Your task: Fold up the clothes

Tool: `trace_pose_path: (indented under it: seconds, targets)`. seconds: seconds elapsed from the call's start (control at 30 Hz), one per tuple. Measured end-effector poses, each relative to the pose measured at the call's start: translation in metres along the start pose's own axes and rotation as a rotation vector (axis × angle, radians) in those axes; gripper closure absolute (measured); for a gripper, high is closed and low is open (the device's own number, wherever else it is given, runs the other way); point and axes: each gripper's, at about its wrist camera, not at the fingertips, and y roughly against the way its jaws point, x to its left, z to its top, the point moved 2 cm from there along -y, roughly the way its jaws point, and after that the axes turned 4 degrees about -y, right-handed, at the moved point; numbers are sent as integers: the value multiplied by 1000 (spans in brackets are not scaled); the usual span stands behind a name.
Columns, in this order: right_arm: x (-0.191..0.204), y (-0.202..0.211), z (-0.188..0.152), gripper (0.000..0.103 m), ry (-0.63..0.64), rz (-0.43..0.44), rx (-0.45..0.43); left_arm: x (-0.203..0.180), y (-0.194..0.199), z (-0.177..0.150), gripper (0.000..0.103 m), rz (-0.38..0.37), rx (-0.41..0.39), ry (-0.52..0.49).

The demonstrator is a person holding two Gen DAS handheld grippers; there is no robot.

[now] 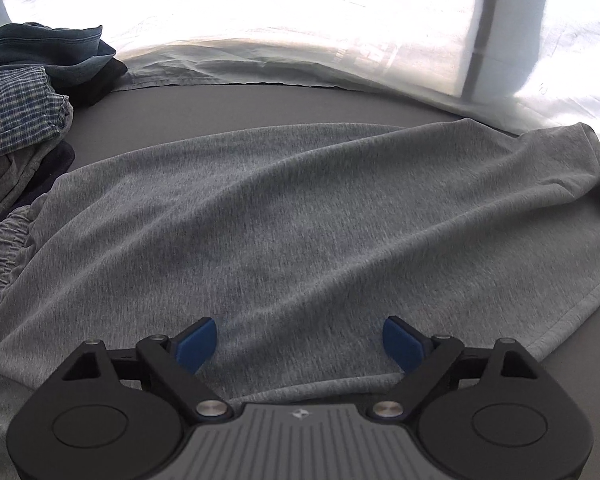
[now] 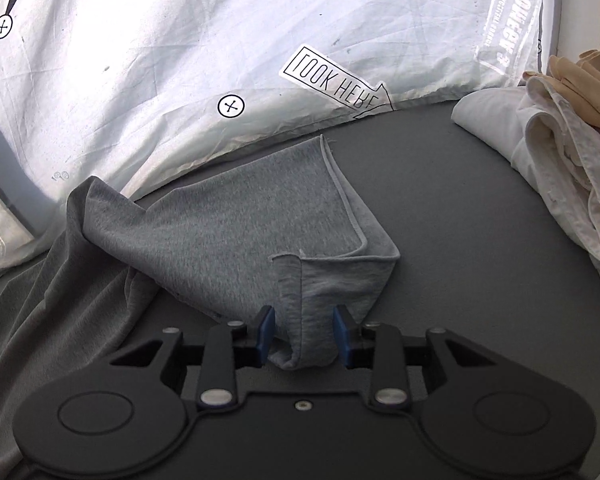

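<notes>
Heather-grey shorts (image 1: 284, 216) spread rumpled, left gripper (image 1: 300, 344) wide open, right gripper (image 2: 304, 336) pinching hem

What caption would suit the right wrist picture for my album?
Right gripper holding a bunched corner of the grey garment between its jaws, folded pale clothes stacked nearby.

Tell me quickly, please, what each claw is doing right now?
Left claw: open, above the grey garment.
Right claw: partly closed around a bunched fold of it; firm grip unclear.

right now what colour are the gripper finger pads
Blue pads, clearest in the left wrist view.
</notes>
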Motion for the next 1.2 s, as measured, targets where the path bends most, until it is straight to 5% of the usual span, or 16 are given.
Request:
trace_pose_path:
  seconds: [0.13, 0.37, 0.47, 0.6, 0.87, 1.03, 1.2]
  targets:
    - [-11, 3, 3, 98, -37, -18, -29, 2, -2, -1, 2, 9, -3, 8]
    - [-50, 32, 30, 102, -76, -133, -192, 4, -3, -2, 0, 7, -8, 7]
    - [-70, 43, 42, 102, -104, -185, -244, 5, -4, 0, 0, 7, 7, 11]
    - [-85, 40, 37, 99, -117, -193, -192, 1, 3, 4, 8, -20, 32, 30]
    - [-56, 3, 26, 79, 52, -64, -103, -40, 24, 14, 16, -204, 75, 135]
    - [-39, -35, 40, 70, 60, 25, -45, -105, 18, 18, 32, -292, 70, -75]
    - [-18, -54, 44, 62, 136, 27, -29, -170, 12, 24, 34, -345, 19, -360]
